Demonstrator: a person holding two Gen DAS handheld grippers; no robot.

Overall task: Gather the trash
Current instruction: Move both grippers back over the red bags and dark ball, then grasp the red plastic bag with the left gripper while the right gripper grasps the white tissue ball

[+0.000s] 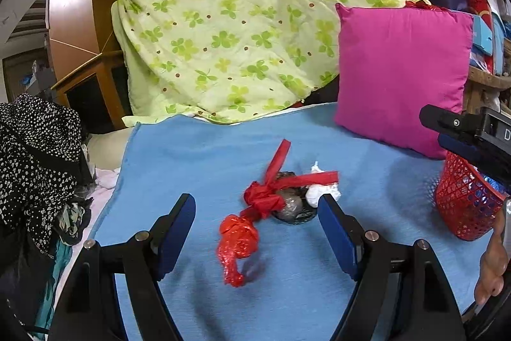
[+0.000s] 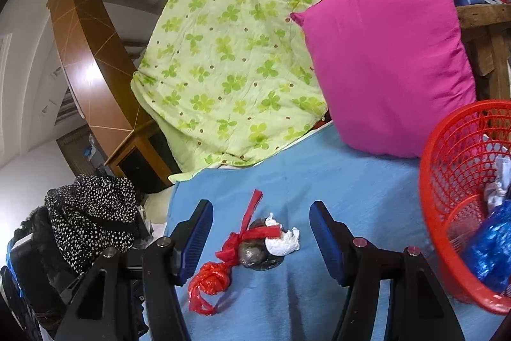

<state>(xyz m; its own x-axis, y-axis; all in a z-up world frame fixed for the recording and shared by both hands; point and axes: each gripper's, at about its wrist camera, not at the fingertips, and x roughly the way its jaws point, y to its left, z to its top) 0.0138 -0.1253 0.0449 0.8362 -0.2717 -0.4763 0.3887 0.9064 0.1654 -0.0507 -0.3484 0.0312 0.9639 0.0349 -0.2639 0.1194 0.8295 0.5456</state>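
Observation:
A small heap of trash lies on the blue cloth (image 1: 198, 162): a crumpled red plastic bag (image 1: 238, 245), a red ribbon strip (image 1: 281, 181), a grey foil wad (image 1: 289, 208) and a white tissue ball (image 1: 322, 192). My left gripper (image 1: 255, 198) is open just short of the heap, its blue pads touching nothing. The right wrist view shows the same red bag (image 2: 210, 280), grey wad (image 2: 252, 251) and tissue (image 2: 282, 242) ahead of my open right gripper (image 2: 261, 205). The right gripper (image 1: 434, 128) also shows at the left view's right edge, above the red basket (image 1: 463, 206).
The red mesh basket (image 2: 447, 181) on the right holds a blue bag (image 2: 491, 248) and white paper. A pink cushion (image 2: 383, 59) and a green clover quilt (image 2: 230, 53) stand behind the heap. Spotted black clothing (image 2: 92, 213) is piled left. A person's hand (image 1: 491, 261) holds the right gripper.

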